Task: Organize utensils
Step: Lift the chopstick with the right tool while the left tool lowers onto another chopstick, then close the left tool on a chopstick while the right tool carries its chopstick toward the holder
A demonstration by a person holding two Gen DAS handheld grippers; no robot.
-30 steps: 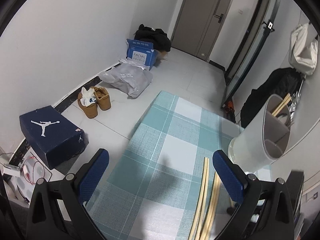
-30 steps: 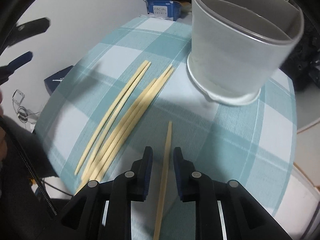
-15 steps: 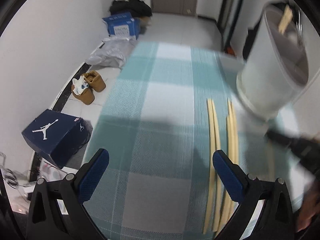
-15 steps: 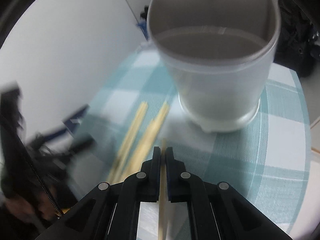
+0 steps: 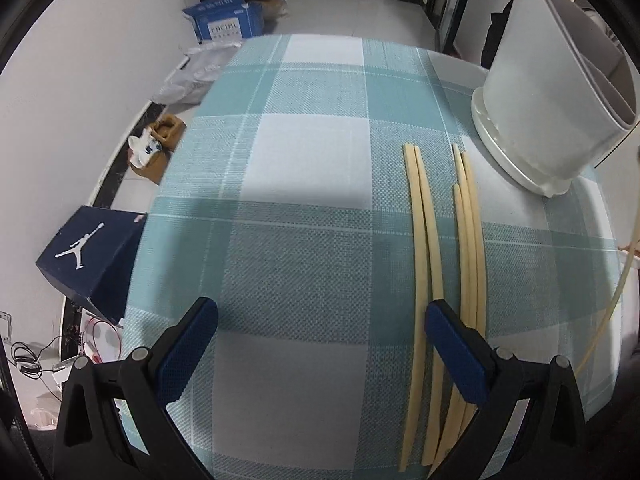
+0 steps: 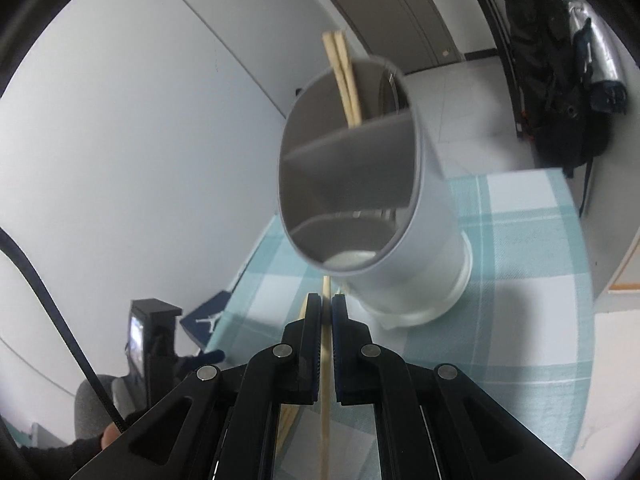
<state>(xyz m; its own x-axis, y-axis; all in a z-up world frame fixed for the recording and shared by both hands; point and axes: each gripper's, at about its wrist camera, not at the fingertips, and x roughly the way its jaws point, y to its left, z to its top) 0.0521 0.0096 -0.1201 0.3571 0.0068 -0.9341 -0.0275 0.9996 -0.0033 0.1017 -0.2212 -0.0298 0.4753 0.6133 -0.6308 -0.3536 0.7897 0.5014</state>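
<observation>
Several pale chopsticks (image 5: 424,240) lie side by side on the teal checked tablecloth (image 5: 312,160). My left gripper (image 5: 320,324) hangs open above their near ends; its right finger (image 5: 452,344) overlaps them and nothing sits between the jaws. A white divided utensil holder (image 5: 540,100) stands at the far right. My right gripper (image 6: 326,308) is shut on a single chopstick (image 6: 325,380), lifted off the cloth, with its tip just below the holder's (image 6: 420,240) near rim. Two chopsticks (image 6: 344,76) stand in the holder's far compartment.
On the floor left of the table are a dark blue shoe box (image 5: 92,252), tan shoes (image 5: 156,148) and a blue carton (image 5: 224,24). A black backpack (image 6: 560,80) hangs at the right. The table's left edge (image 5: 160,208) is close to my left gripper.
My right gripper closed on one chopstick and raised it from the cloth to the holder's mouth. My left gripper sank and tilted down over the lying chopsticks, still open.
</observation>
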